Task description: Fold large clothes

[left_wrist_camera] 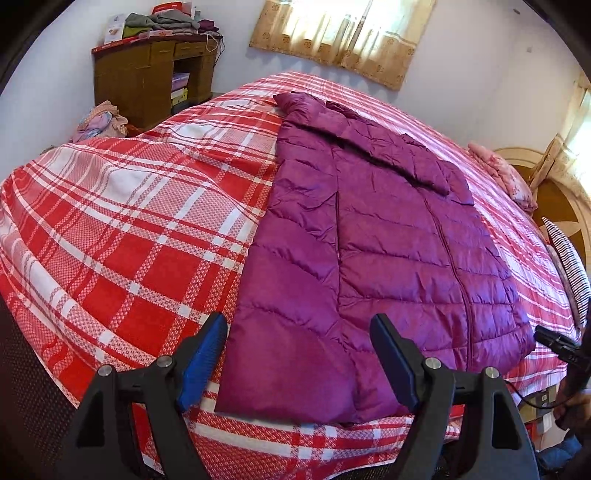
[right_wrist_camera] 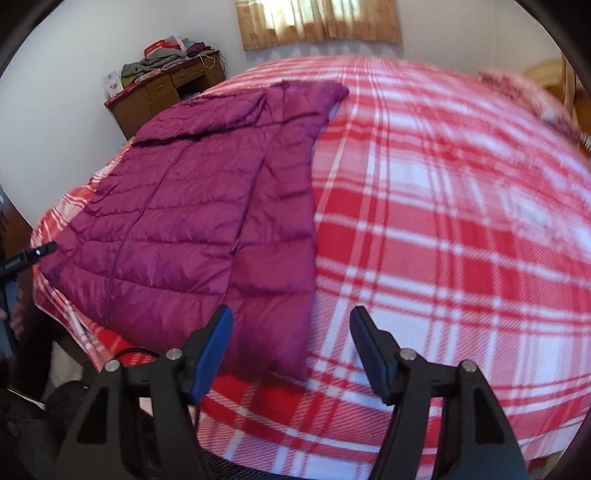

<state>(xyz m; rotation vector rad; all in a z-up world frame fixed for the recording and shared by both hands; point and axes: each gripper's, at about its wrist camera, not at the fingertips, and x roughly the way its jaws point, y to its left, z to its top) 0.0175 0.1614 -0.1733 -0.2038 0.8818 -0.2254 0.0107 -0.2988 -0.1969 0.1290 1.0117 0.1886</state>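
Note:
A purple quilted down jacket (left_wrist_camera: 373, 236) lies flat on the red and white plaid bed (left_wrist_camera: 122, 236), hem toward me, with its sides and a sleeve folded in over the front. My left gripper (left_wrist_camera: 299, 354) is open and empty, above the jacket's hem near the bed's front edge. In the right wrist view the jacket (right_wrist_camera: 192, 229) lies at the left on the bed (right_wrist_camera: 443, 229). My right gripper (right_wrist_camera: 291, 347) is open and empty, hovering over the jacket's lower right corner. Part of the right gripper shows at the left wrist view's right edge (left_wrist_camera: 557, 345).
A brown wooden desk (left_wrist_camera: 147, 74) piled with clothes and boxes stands against the far wall. A curtained window (left_wrist_camera: 343, 33) is behind the bed. A pink pillow (left_wrist_camera: 506, 173) and a striped cloth (left_wrist_camera: 570, 258) lie by the headboard at right.

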